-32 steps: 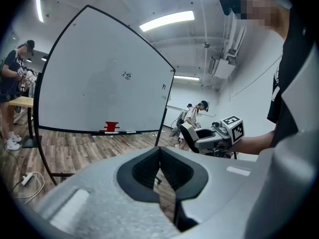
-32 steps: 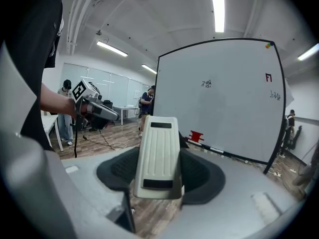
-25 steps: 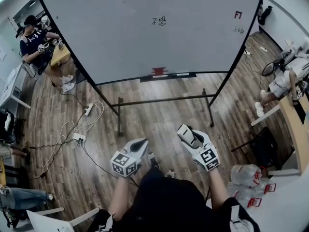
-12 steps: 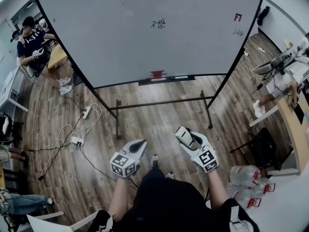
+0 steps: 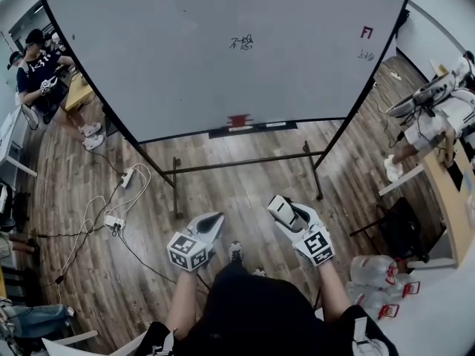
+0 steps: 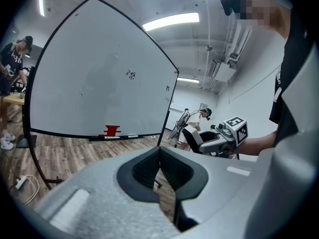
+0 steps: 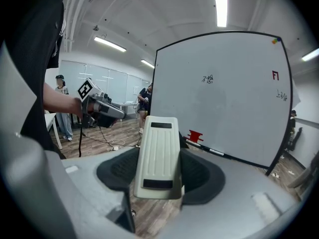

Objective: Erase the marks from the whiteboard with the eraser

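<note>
Head view showed the whiteboard (image 5: 171,65) well ahead across the floor (image 5: 245,188), marks (image 5: 242,43) near its centre and right edge. The right gripper (image 5: 285,211) was clamped on the eraser (image 7: 158,156); the left gripper (image 5: 213,224) was closed on nothing. Wiping well would need stepping close and pressing the eraser flat.

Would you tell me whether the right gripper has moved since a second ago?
Yes, slightly: the right gripper, holding the eraser, is nearer the whiteboard stand.

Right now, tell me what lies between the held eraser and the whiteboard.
Head view: only bare wood floor and the stand's crossbar separate the eraser from the whiteboard.
</note>
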Action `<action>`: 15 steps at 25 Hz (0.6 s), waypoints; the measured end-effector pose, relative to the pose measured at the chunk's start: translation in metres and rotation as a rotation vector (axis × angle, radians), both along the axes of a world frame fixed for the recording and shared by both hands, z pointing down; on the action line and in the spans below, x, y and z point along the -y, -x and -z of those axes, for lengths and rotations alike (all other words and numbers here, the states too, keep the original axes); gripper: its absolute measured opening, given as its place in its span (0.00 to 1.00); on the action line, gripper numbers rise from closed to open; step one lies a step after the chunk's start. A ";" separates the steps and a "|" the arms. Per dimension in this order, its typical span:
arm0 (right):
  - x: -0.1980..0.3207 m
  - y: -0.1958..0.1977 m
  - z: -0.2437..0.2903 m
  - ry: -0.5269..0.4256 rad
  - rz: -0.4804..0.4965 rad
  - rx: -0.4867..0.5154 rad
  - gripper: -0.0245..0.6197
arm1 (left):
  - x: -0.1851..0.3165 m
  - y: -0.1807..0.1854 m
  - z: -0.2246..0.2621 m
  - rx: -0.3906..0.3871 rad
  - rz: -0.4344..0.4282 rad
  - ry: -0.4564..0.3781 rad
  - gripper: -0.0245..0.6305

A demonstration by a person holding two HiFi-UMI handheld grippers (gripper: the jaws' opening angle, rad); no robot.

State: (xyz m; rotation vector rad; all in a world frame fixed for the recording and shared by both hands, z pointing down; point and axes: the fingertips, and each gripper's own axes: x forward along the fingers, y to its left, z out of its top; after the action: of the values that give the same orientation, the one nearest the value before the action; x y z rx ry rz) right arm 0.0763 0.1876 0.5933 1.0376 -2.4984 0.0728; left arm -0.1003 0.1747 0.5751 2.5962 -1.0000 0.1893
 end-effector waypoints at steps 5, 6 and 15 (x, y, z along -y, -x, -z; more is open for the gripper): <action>0.019 -0.001 0.000 0.001 -0.015 -0.008 0.44 | 0.023 0.000 -0.001 -0.002 -0.011 0.001 0.05; 0.023 -0.001 0.000 0.002 -0.018 -0.007 0.44 | 0.027 -0.001 -0.001 0.000 -0.016 0.001 0.05; 0.061 0.003 -0.001 -0.002 -0.043 -0.001 0.44 | 0.069 0.002 -0.002 0.018 -0.049 0.000 0.05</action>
State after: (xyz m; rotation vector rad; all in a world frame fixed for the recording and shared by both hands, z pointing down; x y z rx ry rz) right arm 0.0735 0.1269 0.5940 1.0925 -2.4761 0.0828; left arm -0.1020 0.1061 0.5770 2.6247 -0.9427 0.2253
